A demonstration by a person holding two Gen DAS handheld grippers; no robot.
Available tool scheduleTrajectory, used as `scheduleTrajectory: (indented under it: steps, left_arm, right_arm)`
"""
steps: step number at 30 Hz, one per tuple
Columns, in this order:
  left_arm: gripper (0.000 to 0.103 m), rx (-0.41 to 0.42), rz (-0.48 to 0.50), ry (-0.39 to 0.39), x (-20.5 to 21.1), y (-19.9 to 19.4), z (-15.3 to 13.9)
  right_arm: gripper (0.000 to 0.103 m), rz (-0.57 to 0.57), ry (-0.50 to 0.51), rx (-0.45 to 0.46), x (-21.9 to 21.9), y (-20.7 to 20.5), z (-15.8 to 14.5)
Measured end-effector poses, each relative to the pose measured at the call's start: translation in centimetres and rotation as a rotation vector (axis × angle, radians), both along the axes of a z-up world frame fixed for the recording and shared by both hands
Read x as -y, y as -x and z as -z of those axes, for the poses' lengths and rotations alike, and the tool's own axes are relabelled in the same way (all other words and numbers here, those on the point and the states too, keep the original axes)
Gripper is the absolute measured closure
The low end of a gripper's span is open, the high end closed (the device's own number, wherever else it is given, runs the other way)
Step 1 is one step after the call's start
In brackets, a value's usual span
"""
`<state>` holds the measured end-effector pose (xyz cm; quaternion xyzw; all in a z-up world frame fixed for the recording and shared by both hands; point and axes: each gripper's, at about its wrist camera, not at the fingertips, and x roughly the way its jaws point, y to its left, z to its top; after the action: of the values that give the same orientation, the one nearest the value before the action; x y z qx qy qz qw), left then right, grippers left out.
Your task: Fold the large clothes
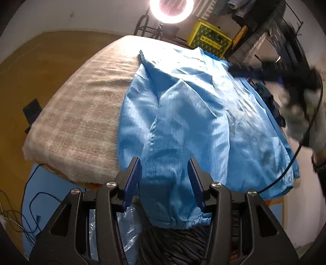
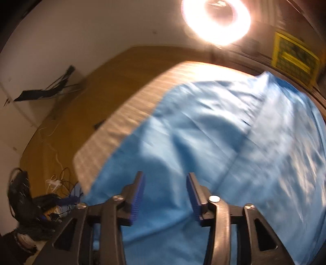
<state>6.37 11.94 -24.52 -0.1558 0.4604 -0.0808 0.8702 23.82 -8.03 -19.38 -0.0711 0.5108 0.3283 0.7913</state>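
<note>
Up close, the left hand-held gripper (image 1: 164, 179) is open over the blue coat (image 1: 195, 114), whose cuff hangs off the bench (image 1: 81, 114). Over in the blurry right view, the right hand-held gripper (image 2: 165, 193) is open above the coat too. Behind glares a ring light (image 1: 171, 10), beside a yellow crate (image 1: 208, 37).

The left wrist camera sits at the near edge of the table (image 1: 67, 114) and looks far across it — the whole blue coat (image 1: 193, 122) fits in. The right wrist camera hangs closer over the coat (image 2: 203, 152), tipped down and a bit left; its picture is blurry. Both views share the coat, the table, the ring light (image 1: 171, 10) and the yellow box (image 1: 209, 38).
</note>
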Motion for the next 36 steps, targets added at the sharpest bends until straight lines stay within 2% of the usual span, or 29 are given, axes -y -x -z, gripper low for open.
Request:
scheduleTrajectory:
  steps: [3, 5, 6, 10, 14, 16, 17, 18, 20, 22, 25, 26, 28, 29, 30, 31, 32, 33, 36]
  left_arm:
    - [0.059, -0.003, 0.018, -0.014, 0.5, -0.2, 0.5]
    - [0.088, -0.018, 0.034, -0.027, 1.0, -0.5, 1.1]
    - [0.093, -0.024, 0.041, -0.039, 1.2, -0.6, 1.4]
    - [0.099, -0.005, 0.044, -0.051, 1.8, -0.5, 1.6]
    - [0.102, 0.021, 0.047, -0.057, 2.1, -0.2, 1.0]
    - [0.103, 0.029, 0.05, -0.071, 2.2, 0.0, 0.7]
    - [0.103, 0.03, 0.048, -0.076, 2.2, 0.1, 0.6]
    - [0.103, 0.032, 0.046, -0.076, 2.2, 0.2, 0.5]
    - [0.103, 0.03, 0.038, -0.062, 2.0, 0.5, 0.0]
    - [0.103, 0.036, 0.026, -0.054, 1.7, 1.0, -0.5]
    - [0.103, 0.031, -0.018, -0.051, 0.8, 1.7, -0.9]
    - [0.103, 0.026, -0.034, -0.046, 0.4, 1.9, -0.8]
    - [0.1, -0.01, -0.065, -0.028, -0.2, 1.8, -0.2]
    - [0.094, -0.033, -0.081, -0.019, -0.6, 1.8, 0.3]
    - [0.09, -0.05, -0.092, -0.01, -0.8, 1.7, 0.8]
    - [0.082, -0.056, -0.101, -0.01, -0.9, 1.7, 1.1]
    - [0.071, -0.06, -0.106, -0.009, -0.9, 1.6, 1.3]
    - [0.067, -0.064, -0.106, -0.003, -0.9, 1.6, 1.5]
    - [0.066, -0.075, -0.091, 0.007, -0.4, 1.2, 2.2]
  right_arm:
    - [0.051, -0.036, 0.02, 0.016, -3.1, -0.7, 0.3]
    - [0.051, -0.039, 0.019, -0.008, -5.1, -1.9, 1.3]
    - [0.051, -0.034, 0.018, -0.027, -6.1, -2.6, 2.0]
    - [0.052, -0.02, 0.061, -0.066, -8.8, -4.1, 4.6]
    - [0.067, -0.01, 0.133, -0.087, -10.5, -5.4, 7.2]
    - [0.08, -0.013, 0.152, -0.095, -10.8, -5.7, 7.9]
    - [0.093, -0.019, 0.163, -0.098, -11.1, -5.9, 8.3]
    - [0.1, -0.024, 0.166, -0.102, -11.2, -6.0, 8.6]
    - [0.103, -0.014, 0.151, -0.106, -11.0, -6.3, 8.7]
    - [0.103, 0.018, 0.089, -0.13, -10.2, -6.8, 8.4]
    - [0.103, 0.081, -0.111, -0.188, -7.7, -7.5, 7.0]
    - [0.103, 0.097, -0.218, -0.209, -6.6, -7.8, 6.6]
    - [0.103, 0.116, -0.335, -0.247, -5.3, -8.2, 6.6]
    - [0.102, 0.114, -0.357, -0.267, -5.2, -8.4, 7.0]
    - [0.098, 0.108, -0.336, -0.274, -5.5, -8.4, 7.6]
    - [0.097, 0.104, -0.308, -0.272, -5.9, -8.4, 8.0]
    - [0.085, 0.082, -0.24, -0.277, -6.9, -8.2, 8.7]
    - [0.07, 0.069, -0.211, -0.282, -7.3, -8.1, 9.1]
    - [0.067, 0.014, -0.111, -0.251, -8.8, -7.1, 9.4]
